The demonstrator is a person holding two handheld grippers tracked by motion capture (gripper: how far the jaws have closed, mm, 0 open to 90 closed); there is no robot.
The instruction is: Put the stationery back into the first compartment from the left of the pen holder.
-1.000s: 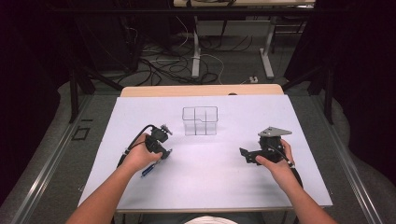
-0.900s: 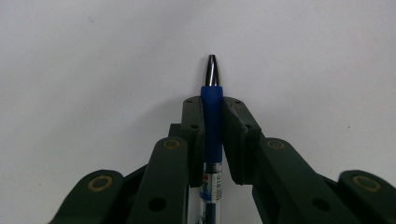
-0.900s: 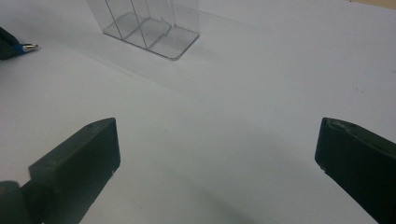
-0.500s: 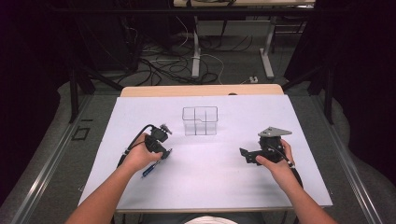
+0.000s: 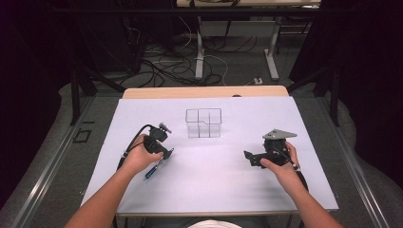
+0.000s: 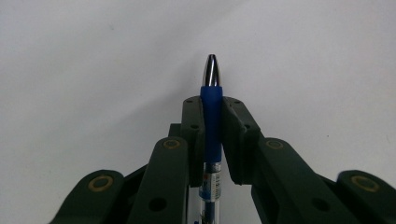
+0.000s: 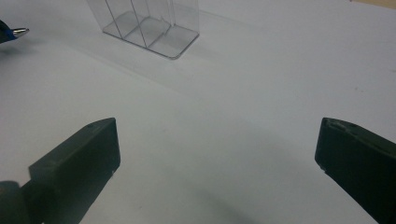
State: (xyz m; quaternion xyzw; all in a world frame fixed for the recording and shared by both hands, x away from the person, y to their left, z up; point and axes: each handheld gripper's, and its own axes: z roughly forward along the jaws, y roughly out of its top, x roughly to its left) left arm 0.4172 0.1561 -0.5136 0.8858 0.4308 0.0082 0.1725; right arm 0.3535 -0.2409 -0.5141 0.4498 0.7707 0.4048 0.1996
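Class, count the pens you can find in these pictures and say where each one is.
1. The blue pen is clamped between the jaws of the left gripper, just over the white table. None sits in the clear organizer.

A white sheet [image 5: 209, 175] covers the desk [image 5: 204, 91], whose wooden far edge shows. Beyond it, cables [image 5: 161, 66] sprawl across the floor between what look like 2 grey frame legs [image 5: 199, 47].

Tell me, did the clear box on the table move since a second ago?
No. The clear box sits in the same spot, just in front of the table's wooden far edge.
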